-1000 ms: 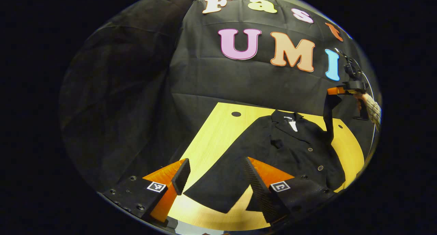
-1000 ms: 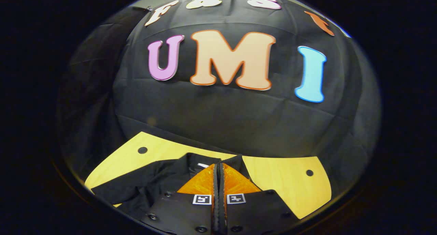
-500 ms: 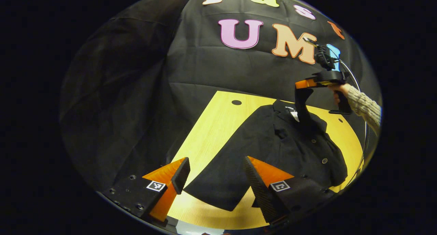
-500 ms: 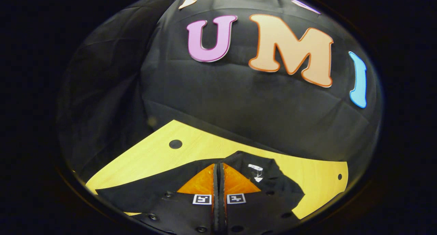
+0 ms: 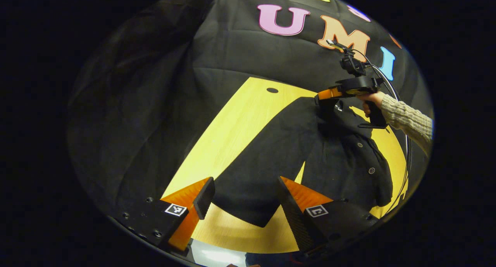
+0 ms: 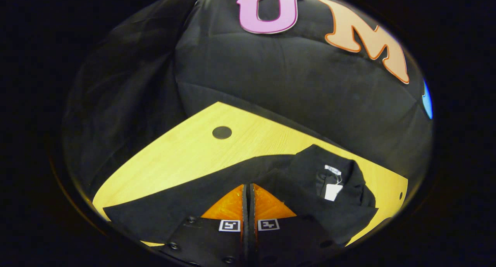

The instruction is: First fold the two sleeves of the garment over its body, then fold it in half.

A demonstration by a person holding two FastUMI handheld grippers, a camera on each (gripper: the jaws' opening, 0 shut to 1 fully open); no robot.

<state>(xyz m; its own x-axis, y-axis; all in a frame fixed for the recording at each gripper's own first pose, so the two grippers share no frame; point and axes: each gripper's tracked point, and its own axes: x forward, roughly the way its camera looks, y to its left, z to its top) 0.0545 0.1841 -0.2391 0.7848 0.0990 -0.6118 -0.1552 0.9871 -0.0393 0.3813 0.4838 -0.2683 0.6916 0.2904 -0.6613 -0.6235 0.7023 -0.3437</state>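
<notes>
**Right sleeve coming over the body**

The black garment (image 5: 310,150) lies spread on the wooden table (image 5: 232,127), collar at the far end. The right gripper (image 6: 248,189), jaws closed on the sleeve (image 5: 329,116), holds it above the chest near the collar. To fold well, lay the sleeve flat across the body before letting go. The left gripper (image 5: 244,201) hovers wide open over the near left sleeve.

The left gripper (image 5: 244,201) has square black-and-white markers and screws on its black body. Behind the right gripper (image 5: 323,98), a knit sleeve (image 5: 407,117) and a thin cable (image 5: 403,116).
</notes>
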